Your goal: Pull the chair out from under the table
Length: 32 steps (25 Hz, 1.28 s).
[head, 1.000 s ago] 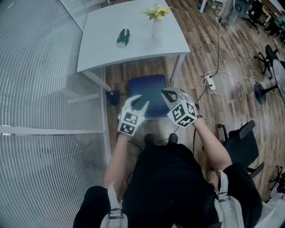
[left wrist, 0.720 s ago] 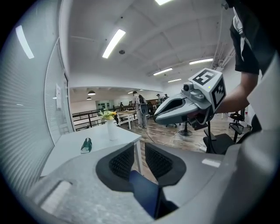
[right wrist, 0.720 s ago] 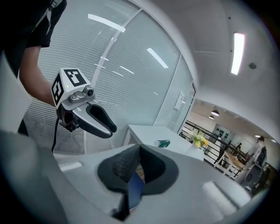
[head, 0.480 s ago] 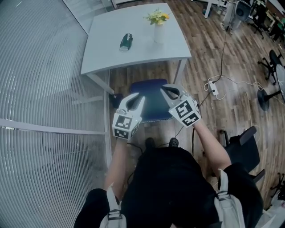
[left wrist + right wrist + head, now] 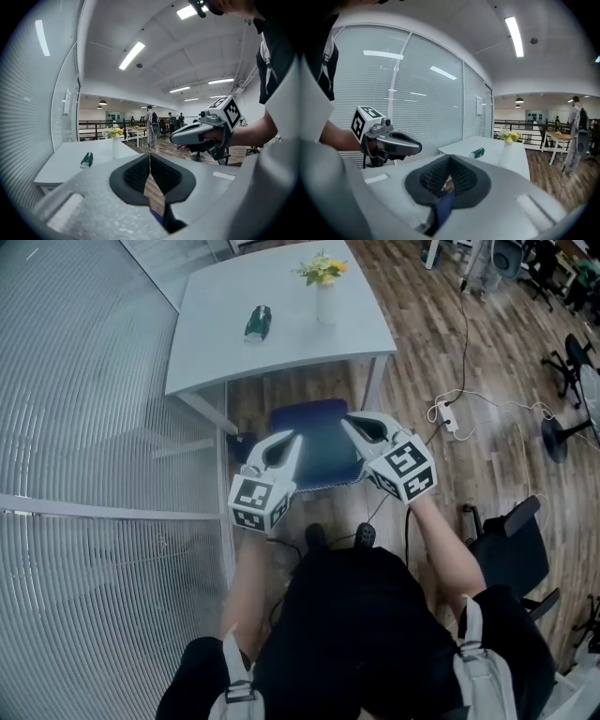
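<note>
**So, chair is looking mostly out from under the counter already**

Both tools are being held up over the seat, side by side and apart from it. The left tool (image 5: 294, 439) is being shown with its pads pressed together on nothing, the jaws having just been closing. The right tool (image 5: 351, 425) is being shown fully together too, empty. Guessing they're being carried like that because the pull is being treated as done, or a fresh grip is being lined up.

The chair (image 5: 323, 444) is being seen as a dark blue, squarish padded seat on the wood floor. Its far edge is sitting about level with the white counter (image 5: 281, 343)'s near edge.
</note>
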Each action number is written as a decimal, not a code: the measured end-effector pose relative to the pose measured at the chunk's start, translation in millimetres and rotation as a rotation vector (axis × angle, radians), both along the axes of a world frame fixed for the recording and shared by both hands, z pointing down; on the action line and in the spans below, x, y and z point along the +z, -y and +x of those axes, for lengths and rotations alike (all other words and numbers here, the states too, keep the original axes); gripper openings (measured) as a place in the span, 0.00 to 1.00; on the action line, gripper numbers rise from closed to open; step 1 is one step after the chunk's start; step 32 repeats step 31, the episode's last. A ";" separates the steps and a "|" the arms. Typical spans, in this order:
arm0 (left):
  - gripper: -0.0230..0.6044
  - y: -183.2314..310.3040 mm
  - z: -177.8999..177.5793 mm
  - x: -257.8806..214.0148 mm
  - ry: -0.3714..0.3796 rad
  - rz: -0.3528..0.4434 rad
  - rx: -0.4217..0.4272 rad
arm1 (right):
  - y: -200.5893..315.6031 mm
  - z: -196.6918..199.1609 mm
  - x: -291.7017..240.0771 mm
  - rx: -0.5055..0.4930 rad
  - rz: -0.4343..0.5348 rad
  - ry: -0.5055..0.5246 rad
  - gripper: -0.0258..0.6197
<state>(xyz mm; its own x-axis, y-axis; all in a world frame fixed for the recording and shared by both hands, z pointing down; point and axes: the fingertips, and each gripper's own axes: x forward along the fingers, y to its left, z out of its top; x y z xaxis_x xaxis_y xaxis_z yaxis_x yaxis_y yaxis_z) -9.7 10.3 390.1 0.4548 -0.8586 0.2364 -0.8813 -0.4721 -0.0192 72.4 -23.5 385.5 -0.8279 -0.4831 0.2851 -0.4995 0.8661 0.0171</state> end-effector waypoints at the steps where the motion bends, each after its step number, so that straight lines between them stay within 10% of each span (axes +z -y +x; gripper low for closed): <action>1: 0.05 -0.9 2.3 0.0 -0.002 -0.004 0.009 | -0.1 2.8 1.2 0.007 -0.012 0.004 0.04; 32: 0.05 -3.0 6.2 16.7 0.039 -0.064 0.007 | -3.0 10.9 23.0 -0.025 -0.012 -0.064 0.04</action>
